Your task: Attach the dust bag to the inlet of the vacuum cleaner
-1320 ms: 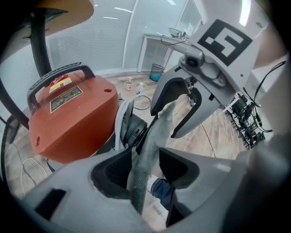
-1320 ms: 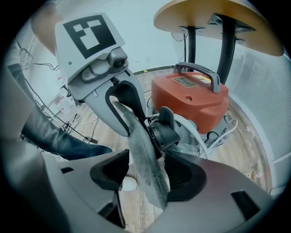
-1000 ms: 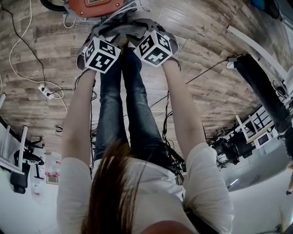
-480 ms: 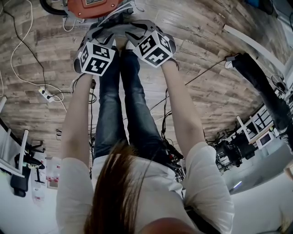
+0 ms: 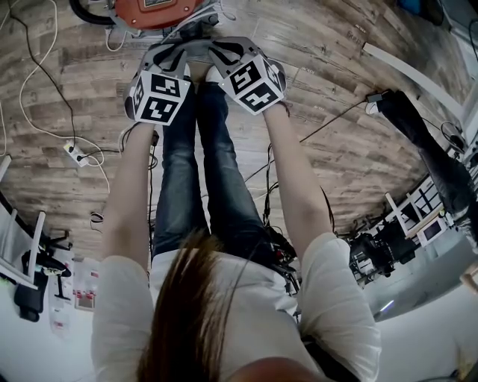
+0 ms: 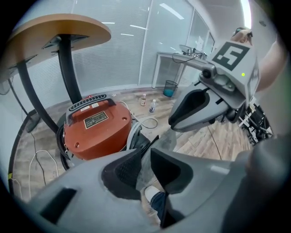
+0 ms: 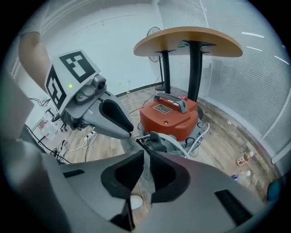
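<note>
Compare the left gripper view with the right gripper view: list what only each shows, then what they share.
Only the left gripper view: the right gripper and a desk by the glass wall. Only the right gripper view: the left gripper and a standing fan. Both: the orange vacuum cleaner, the round table, and the grey dust bag, pinched by each gripper's jaws, which have just been closing.

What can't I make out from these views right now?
- Vacuum cleaner: the head view's top edge cuts it off.
- Where the dust bag meets it: partly screened by left claw and right claw in their own views; both have just been closing on the bag.
- Label print, both gripper views: too small.
</note>
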Motion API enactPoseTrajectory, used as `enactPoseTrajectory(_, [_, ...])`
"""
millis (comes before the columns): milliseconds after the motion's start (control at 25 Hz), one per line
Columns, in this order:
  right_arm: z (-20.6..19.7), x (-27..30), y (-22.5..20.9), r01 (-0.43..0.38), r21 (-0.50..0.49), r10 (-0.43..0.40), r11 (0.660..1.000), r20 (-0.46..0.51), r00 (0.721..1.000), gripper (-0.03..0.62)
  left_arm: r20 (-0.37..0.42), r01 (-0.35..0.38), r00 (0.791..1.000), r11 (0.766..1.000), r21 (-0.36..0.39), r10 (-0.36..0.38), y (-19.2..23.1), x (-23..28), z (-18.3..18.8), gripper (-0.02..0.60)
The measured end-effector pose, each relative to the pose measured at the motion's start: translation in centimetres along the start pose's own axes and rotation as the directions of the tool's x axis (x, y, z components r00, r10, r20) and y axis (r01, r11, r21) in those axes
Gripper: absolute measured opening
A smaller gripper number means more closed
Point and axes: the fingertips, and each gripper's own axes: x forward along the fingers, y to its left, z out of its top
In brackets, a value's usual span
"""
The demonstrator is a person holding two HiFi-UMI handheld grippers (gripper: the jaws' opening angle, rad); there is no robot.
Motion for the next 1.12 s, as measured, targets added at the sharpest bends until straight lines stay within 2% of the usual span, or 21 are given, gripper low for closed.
enactPoseTrajectory(280, [1.6,-1.2,-1.0,0.041,0.046,-0.043,0.998,0.048,0.998,0.002,0.042,-0.03,0.999,0.999,-0.018,0.03,0.6,-1.2,1.3,0.021])
enactPoseTrajectory(640, [3.4,-3.5,-2.4,0.077,0.109,-0.088,0.991,0.105,0.991,0.0,0.127,-0.08,0.988,0.996,-0.042,0.085,1.0,-3.0,5.3,0.017])
enactPoseTrajectory(920, [6.0,-6.7,-3.9,0.102,0.179,-0.135,0.979,0.184,0.973,0.0,0.201,-0.148,0.965,0.983,-0.105,0.166,1.9,-5.7,8.9,0.017])
enactPoseTrajectory(1120, [7.8,-10.6,-4.8,0.119,0.194,-0.163,0.974,0.227,0.96,0.0,0.258,-0.169,0.945,0.974,-0.151,0.203,1.1,-8.2,12.2,0.017])
